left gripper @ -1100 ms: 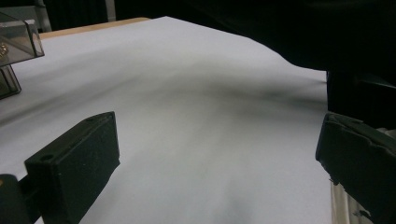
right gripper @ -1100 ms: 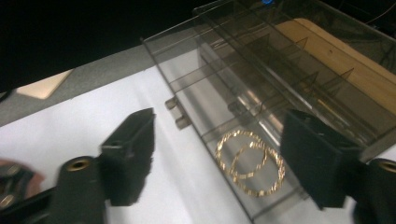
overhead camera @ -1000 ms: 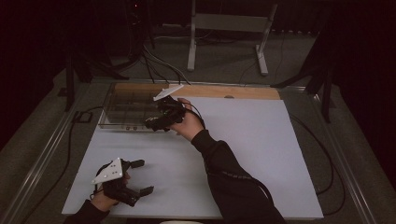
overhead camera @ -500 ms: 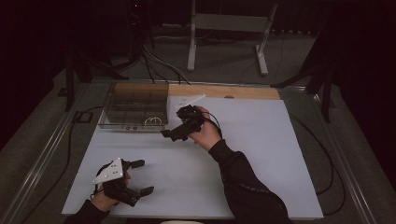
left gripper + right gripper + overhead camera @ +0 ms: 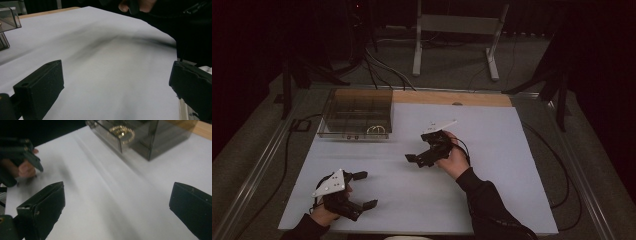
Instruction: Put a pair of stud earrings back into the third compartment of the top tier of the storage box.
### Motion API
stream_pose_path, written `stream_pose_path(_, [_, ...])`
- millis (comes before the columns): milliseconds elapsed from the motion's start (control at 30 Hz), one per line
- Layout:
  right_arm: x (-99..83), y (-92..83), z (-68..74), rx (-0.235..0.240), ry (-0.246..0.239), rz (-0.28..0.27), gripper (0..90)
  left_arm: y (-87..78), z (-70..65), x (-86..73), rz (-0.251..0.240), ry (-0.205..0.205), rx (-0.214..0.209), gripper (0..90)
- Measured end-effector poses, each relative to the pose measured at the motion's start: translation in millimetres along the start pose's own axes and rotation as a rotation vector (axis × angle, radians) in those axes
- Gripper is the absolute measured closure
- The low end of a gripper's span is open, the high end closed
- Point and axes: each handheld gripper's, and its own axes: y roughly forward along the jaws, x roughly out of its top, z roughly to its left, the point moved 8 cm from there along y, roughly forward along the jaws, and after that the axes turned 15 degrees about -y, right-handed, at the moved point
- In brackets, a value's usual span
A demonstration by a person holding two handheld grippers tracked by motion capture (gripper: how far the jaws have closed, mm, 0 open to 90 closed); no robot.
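White table (image 5: pixel 512 150) carries 2 wide-open, empty tools beside clear box (image 5: pixel 357 114).

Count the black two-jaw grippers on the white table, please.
2. The left black two-jaw gripper rests near the white table's front left corner; the right black two-jaw gripper hovers mid-table, jaws wide open, empty.

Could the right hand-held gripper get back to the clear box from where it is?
Probably yes. The right hand-held gripper is open with nothing between its jaws, and only bare white sheet lies between it and the clear box.

Dark room, grey carpet floor (image 5: pixel 452 55)
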Motion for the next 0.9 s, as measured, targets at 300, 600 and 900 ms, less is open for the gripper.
stream_pose_path(300, [-46.7, -22.1, 2.8, -0.043, 0.044, -0.013, 0.2, -0.1, -0.6, -0.1, 0.001, 0.001, -0.001, 0.5])
stream_pose_path(600, [-100.2, -53.2, 4.3, -0.065, 0.113, -0.006, 0.2, 0.2, -0.6, -0.3, 0.004, 0.004, 0.001, 0.5])
stream_pose_path(900, [-136.0, -90.5, 12.3, -0.101, 0.161, -0.018, 0.2, 0.5, -0.3, -0.5, 0.005, 0.004, 0.002, 0.5])
